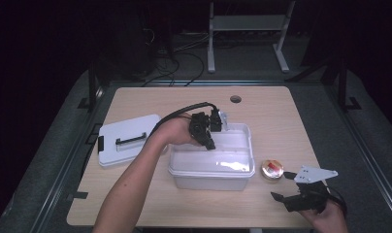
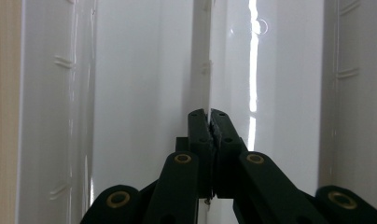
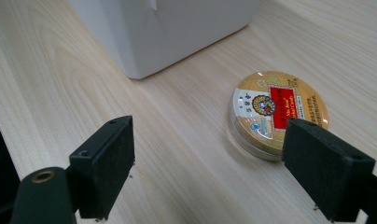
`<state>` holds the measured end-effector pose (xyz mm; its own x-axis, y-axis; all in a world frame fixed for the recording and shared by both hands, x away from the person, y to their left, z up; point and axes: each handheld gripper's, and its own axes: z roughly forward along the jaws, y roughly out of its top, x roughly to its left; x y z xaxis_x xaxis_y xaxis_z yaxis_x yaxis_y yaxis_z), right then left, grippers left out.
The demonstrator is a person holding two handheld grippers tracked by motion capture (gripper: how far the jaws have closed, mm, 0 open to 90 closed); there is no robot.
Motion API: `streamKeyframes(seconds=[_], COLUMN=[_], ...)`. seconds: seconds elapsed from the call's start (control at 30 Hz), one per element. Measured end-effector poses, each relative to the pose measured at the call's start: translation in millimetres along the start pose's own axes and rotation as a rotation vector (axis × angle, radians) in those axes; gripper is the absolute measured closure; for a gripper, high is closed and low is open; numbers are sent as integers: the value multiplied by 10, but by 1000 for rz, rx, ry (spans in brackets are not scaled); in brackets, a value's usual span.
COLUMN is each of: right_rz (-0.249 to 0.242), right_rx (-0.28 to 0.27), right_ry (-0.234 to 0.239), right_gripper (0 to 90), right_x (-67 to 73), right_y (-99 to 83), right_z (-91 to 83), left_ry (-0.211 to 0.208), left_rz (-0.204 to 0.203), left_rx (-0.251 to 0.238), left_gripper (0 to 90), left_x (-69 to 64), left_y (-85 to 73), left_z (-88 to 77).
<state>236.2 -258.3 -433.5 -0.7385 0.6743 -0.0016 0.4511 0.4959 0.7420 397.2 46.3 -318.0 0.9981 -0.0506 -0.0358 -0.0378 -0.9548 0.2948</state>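
A white plastic box (image 1: pixel 211 174) stands open in the middle of the table. My left gripper (image 1: pixel 209 143) reaches down into it from its far left side. In the left gripper view the jaws of this gripper (image 2: pixel 209 114) are pinched shut on the edge of a thin white divider (image 2: pixel 201 60) that stands upright inside the box (image 2: pixel 130 93). My right gripper (image 1: pixel 283 185) rests open near the table's front right corner. A round gold and red tin (image 1: pixel 272 169) lies just beyond it, and in the right gripper view the tin (image 3: pixel 275 109) sits ahead of the right jaw of this open gripper (image 3: pixel 207 154).
The box's white lid (image 1: pixel 128 138) with a black handle lies flat at the table's left side. A corner of the box (image 3: pixel 177 28) rises beyond the right gripper. A round cable hole (image 1: pixel 236 99) is at the table's back edge.
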Motion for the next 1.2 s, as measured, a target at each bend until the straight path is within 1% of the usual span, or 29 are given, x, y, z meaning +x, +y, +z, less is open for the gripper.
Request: streamKeyframes(seconds=[0.2, 0.5, 0.7, 0.97, 1.0, 1.1, 1.2], right_rz=[0, 2, 3, 0, 1, 3, 2], right_rx=[1, 2, 0, 2, 3, 4, 3], right_ry=[-2, -2, -1, -3, -4, -4, -5], right_gripper=[167, 168, 168, 167, 168, 167, 167], right_x=[-4, -2, -3, -6, -4, -1, -5], right_y=[-1, -1, -2, -3, -2, 0, -4], right_z=[-1, 1, 1, 5, 6, 5, 5], left_ry=[-5, -17, -16, -8, -9, 0, -1], left_rz=[-3, -31, -32, -30, -30, -18, -17], left_rx=[3, 6, 1, -30, -38, -40, -54], left_gripper=[891, 892, 892, 892, 892, 892, 891], left_x=[4, -2, -16, -41, -50, -77, -113], left_y=[4, 23, 38, 51, 54, 67, 62], left_z=[-3, -18, -57, -198, -220, -298, -371])
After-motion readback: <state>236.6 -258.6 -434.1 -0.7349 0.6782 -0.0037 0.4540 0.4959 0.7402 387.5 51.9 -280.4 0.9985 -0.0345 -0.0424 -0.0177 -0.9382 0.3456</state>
